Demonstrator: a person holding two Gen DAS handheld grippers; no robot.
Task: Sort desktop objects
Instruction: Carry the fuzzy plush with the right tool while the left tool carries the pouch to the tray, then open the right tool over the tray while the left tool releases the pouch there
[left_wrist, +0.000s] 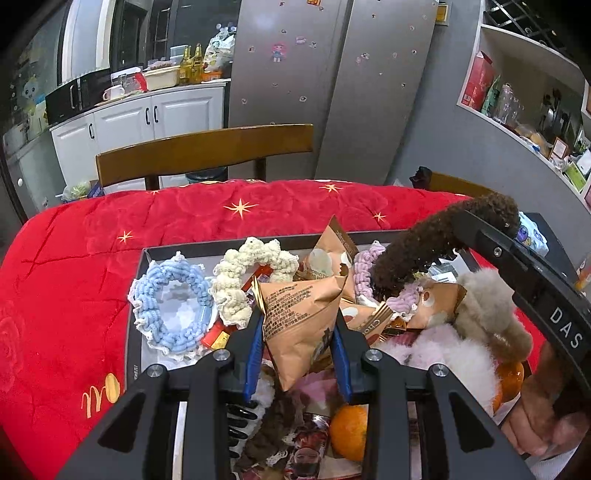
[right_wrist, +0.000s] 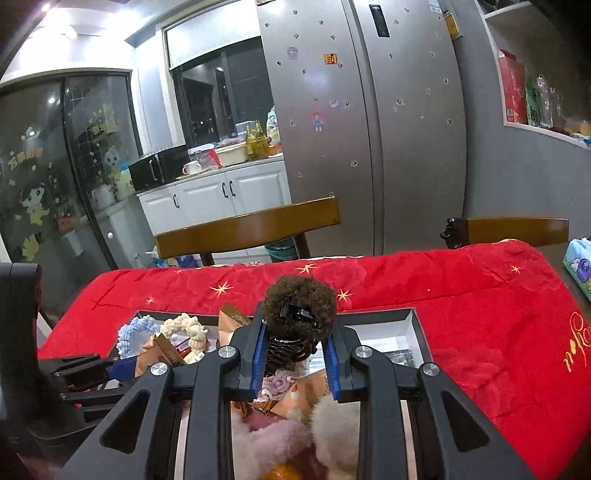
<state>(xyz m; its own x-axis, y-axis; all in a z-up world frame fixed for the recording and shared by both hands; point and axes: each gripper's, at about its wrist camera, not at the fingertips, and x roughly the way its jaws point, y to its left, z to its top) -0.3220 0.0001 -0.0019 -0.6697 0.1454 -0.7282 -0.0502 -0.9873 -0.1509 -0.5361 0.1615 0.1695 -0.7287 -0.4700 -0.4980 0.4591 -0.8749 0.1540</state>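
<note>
- Left tongs (left_wrist: 300, 334) pinch a tan snack packet (left_wrist: 301, 317) between blue pads; its long axis runs upright, pointed corner down, over the box (left_wrist: 229, 248).
- Right tongs (right_wrist: 293, 349) pinch a brown fuzzy hair claw (right_wrist: 299, 301), its fluffy end pointing away and up.
- Beyond the left tongs lie blue (left_wrist: 171, 306) and cream (left_wrist: 245, 275) crocheted scrunchies.
- Red quilted tabletop cover (left_wrist: 74, 258), wooden chair (left_wrist: 207, 149), then fridge (left_wrist: 332, 85).

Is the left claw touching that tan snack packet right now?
Touching. The left wrist view shows the left claw closed on the tan snack packet, both blue pads pressed against its sides.
</note>
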